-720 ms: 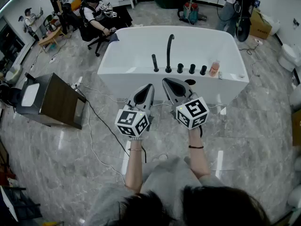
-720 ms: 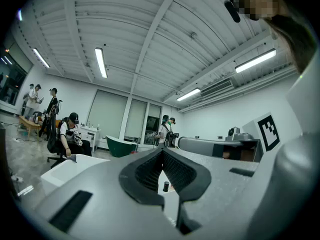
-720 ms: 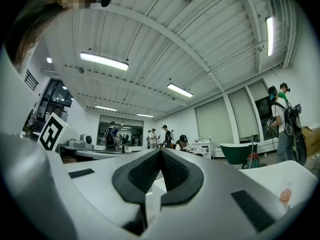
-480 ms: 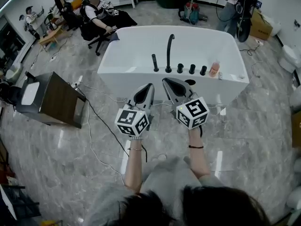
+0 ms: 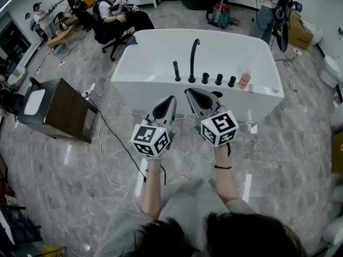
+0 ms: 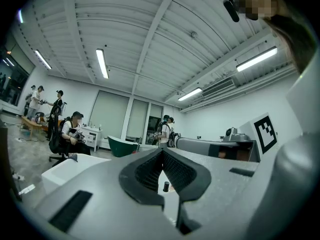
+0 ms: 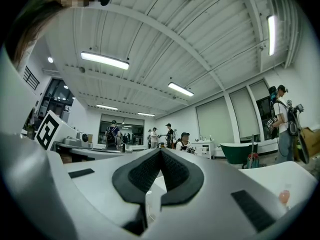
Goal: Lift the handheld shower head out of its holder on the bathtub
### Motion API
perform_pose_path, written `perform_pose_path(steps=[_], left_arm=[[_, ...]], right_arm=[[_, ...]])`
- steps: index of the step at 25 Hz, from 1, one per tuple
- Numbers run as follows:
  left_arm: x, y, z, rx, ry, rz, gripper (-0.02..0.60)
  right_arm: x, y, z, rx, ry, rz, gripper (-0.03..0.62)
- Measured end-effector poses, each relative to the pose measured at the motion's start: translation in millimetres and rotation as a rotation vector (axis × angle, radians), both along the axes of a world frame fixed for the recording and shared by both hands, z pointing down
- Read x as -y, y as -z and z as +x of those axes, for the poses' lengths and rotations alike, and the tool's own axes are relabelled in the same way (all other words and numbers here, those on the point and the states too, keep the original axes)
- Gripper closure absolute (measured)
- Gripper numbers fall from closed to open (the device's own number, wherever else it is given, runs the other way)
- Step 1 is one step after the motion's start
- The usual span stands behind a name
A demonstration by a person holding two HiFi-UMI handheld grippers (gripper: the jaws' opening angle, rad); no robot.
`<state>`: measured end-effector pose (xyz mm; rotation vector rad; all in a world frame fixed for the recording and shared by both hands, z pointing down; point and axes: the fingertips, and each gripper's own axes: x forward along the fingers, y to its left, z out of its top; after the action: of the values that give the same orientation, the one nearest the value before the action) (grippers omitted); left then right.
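The white bathtub [image 5: 148,80] stands in front of me. On its near rim is a row of black fittings. The slim handheld shower head [image 5: 176,71] stands upright in its holder, left of the tall curved spout [image 5: 193,55]. Three black knobs [image 5: 218,78] follow to the right. My left gripper [image 5: 170,97] and right gripper [image 5: 187,91] hover side by side in front of the tub, short of the rim. Both are shut and hold nothing. In the left gripper view the shut left gripper [image 6: 162,150] frames a small black fitting [image 6: 166,186]. The right gripper [image 7: 160,150] points over the tub.
An orange bottle [image 5: 244,79] stands on the rim right of the knobs. A dark cabinet [image 5: 67,114] sits at the left, with cables [image 5: 104,143] across the marble floor. Seated people [image 5: 115,12] are behind the tub, a standing person [image 5: 263,7] and a box [image 5: 300,31] at back right.
Both grippers keep the same place and stay shut. Only the people at the back have shifted a little.
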<state>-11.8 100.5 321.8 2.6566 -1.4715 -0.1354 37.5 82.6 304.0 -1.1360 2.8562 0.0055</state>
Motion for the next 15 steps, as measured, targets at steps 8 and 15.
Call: perform_pose_path(steps=[8,15], left_arm=[[7,-15,-12,-0.008,0.035,-0.05,0.577],[43,-23,-26,-0.013,0.05,-0.053,0.577]], right_arm=[[12,-14,-11,0.003,0.019,-0.046,0.594],[51,-24,-20,-0.002,0.013,-0.054,0.594]])
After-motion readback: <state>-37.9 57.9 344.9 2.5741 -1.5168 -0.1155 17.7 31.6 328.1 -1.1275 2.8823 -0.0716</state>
